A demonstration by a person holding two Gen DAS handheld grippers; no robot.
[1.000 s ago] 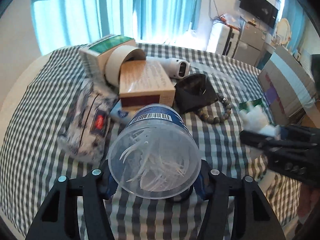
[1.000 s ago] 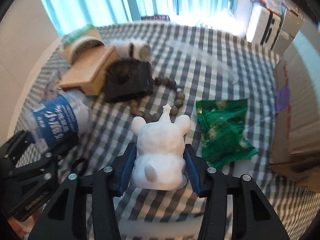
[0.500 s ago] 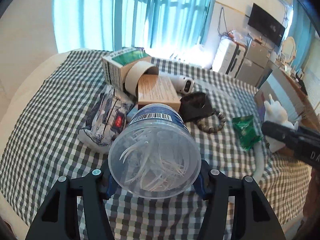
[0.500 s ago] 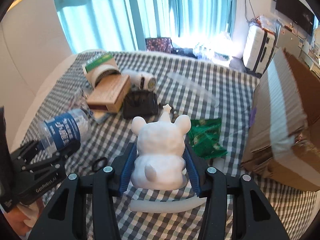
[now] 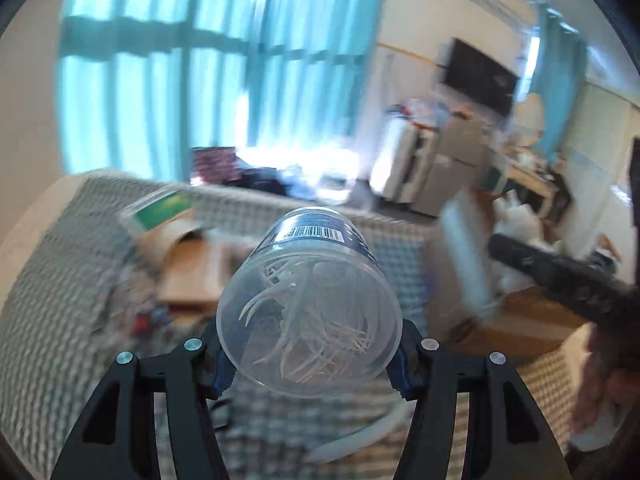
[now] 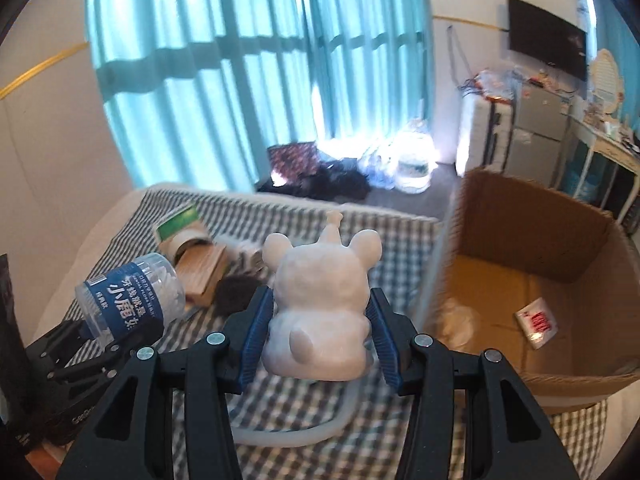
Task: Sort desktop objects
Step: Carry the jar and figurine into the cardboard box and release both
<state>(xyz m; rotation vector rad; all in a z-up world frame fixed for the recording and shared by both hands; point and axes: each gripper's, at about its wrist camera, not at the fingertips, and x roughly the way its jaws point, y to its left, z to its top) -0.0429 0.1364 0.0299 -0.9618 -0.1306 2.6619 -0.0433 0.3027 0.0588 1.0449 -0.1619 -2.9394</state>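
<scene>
Carrying both picks: left hand-held gripper (image 5: 310, 354) clamps the clear jar (image 5: 310, 312), right hand-held gripper (image 6: 318, 338) pinches the white figurine (image 6: 320, 312); next, probably release into the cardboard box (image 6: 532, 216) on the right.

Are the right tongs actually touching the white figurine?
Touching. The right wrist view shows both blue pads pressed against the sides of the white figurine, held above the checkered cloth.
</scene>
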